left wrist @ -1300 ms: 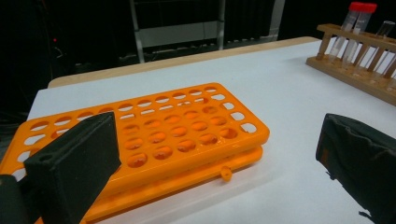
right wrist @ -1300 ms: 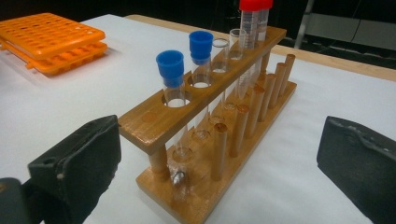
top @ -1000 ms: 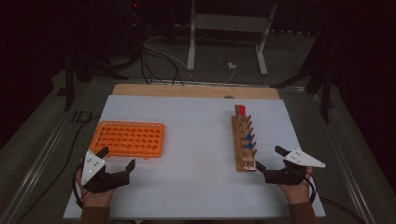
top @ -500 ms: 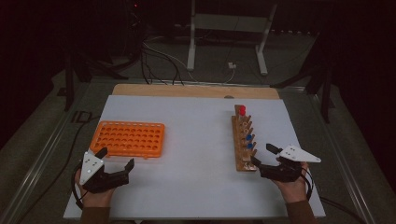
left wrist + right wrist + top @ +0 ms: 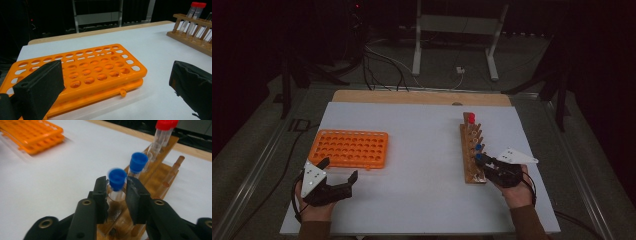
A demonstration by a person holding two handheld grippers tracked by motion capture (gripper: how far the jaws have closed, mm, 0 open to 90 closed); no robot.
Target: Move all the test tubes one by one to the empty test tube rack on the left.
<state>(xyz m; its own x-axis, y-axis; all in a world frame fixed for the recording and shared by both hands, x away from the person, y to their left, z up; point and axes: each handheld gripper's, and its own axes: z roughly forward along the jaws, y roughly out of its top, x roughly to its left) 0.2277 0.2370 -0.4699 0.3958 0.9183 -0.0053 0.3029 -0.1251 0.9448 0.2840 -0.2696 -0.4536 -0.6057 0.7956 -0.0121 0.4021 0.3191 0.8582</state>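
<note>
Blue-capped tube (image 5: 117,185), nearest one in the wooden rack (image 5: 472,159), sitting at lower right of the high view, now being pinched just under its cap. Right gripper (image 5: 117,192), wide a second ago and standing off the rack's near end, having just been closing and now pressing both pads on the tube; meaning probably a lift out of the rack coming next. Second blue-capped tube (image 5: 137,166) standing right behind, very near to the pinched one, so pulling straight up looking safer than tilting. Red-capped tubes (image 5: 163,132) at the far end of the rack, well apart. Left gripper (image 5: 336,176) resting spread at lower left of the high view, holding nothing, just in front of the orange tube tray (image 5: 100,67), not touching. White table top (image 5: 422,150) between rack and tray lying bare, giving wide room for carrying across. Rack standing near the table's right edge; tray near the left edge.
</note>
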